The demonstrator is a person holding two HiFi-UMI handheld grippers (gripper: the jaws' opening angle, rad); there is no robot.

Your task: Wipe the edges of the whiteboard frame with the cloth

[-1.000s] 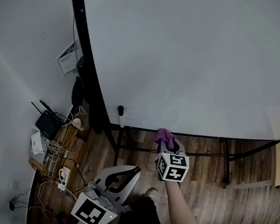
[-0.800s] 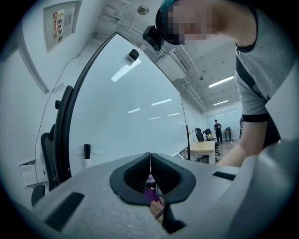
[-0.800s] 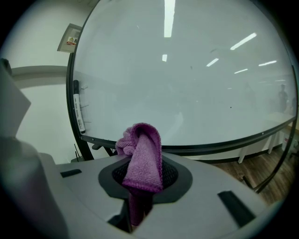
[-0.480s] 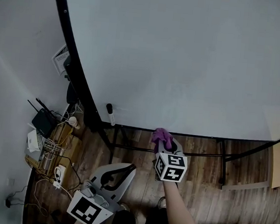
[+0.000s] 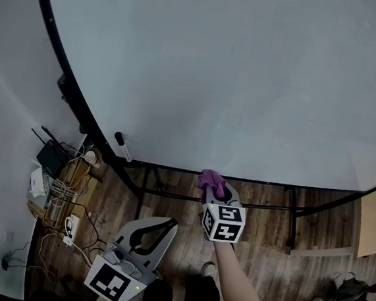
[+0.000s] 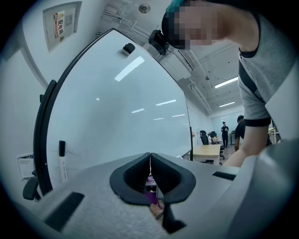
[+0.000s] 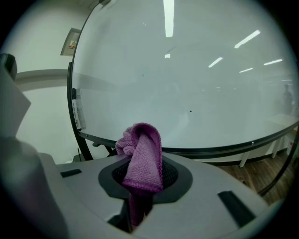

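Leftward across the head view slid the whiteboard frame (image 5: 257, 182) and its marker (image 5: 122, 146). The right gripper (image 5: 212, 190) stayed pinched on the purple cloth (image 5: 209, 180), just below the bottom rail. The left gripper (image 5: 165, 226) hung low, jaws pressed together, empty. A good wipe likely needed the cloth's fold pushed firmly against the rail, then drawn steadily along it.

The cloth (image 7: 142, 161) is purple. The whiteboard (image 5: 235, 72) is white and its frame (image 5: 271, 183) is black. The left gripper (image 5: 157, 228) and right gripper (image 5: 212, 190) are pale grey with black jaws. Each cube (image 5: 222, 223) bears black-and-white square markers. The floor (image 5: 266, 233) is brown wood planking. The pen (image 5: 121, 145) is white with a black cap.
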